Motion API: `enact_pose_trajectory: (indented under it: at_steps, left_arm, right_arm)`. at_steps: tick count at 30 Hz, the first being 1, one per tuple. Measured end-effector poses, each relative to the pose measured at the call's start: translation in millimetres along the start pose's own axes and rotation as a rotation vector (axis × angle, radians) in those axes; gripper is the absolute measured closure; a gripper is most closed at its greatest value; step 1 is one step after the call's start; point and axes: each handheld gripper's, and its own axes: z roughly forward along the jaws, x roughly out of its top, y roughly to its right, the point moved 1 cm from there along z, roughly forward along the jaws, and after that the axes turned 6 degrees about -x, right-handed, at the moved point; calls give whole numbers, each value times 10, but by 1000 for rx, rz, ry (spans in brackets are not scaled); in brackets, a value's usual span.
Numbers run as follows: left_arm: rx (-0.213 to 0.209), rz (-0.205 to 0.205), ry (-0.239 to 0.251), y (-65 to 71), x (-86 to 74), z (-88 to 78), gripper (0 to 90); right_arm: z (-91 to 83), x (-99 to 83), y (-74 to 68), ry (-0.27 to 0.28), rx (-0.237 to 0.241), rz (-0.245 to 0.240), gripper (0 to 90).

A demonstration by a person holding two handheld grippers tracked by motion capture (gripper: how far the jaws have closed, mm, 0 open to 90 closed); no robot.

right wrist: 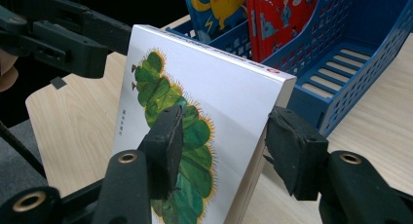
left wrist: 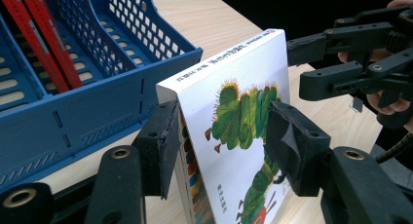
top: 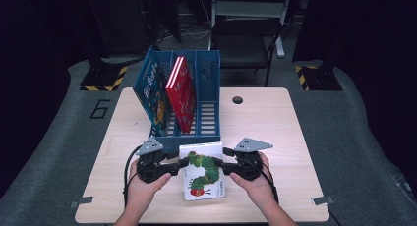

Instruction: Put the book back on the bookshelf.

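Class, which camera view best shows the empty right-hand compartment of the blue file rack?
The high view: the blue file rack appears whole, with its empty right-hand compartment beside the red book. The right gripper view catches only part of that compartment's slotted floor. In the left gripper view I cannot tell which compartment is which.

- A dim lab or recording room, dark beyond the lit middle.
- Light wooden bench [top: 275,137] on grey floor matting.
- Stand bases with yellow-black hazard stripes [top: 104,78].
- Folding chair [top: 246,39] and loose cables behind.
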Motion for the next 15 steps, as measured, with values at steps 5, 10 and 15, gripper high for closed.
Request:
enact_pose_trajectory:
  at_steps: [5,10,15]
  left_arm:
    - [18,8,5,7,8,-18,513]
    - [57,51,-5,5,12,-58,631]
    - [101,79,-5,31,17,-64,691]
  right_arm:
    - [0,15,-27,2,-23,-38,490]
    - [-11,23,-50,9,-30,-53,495]
    - [-20,31,-65,13,-47,-76,525]
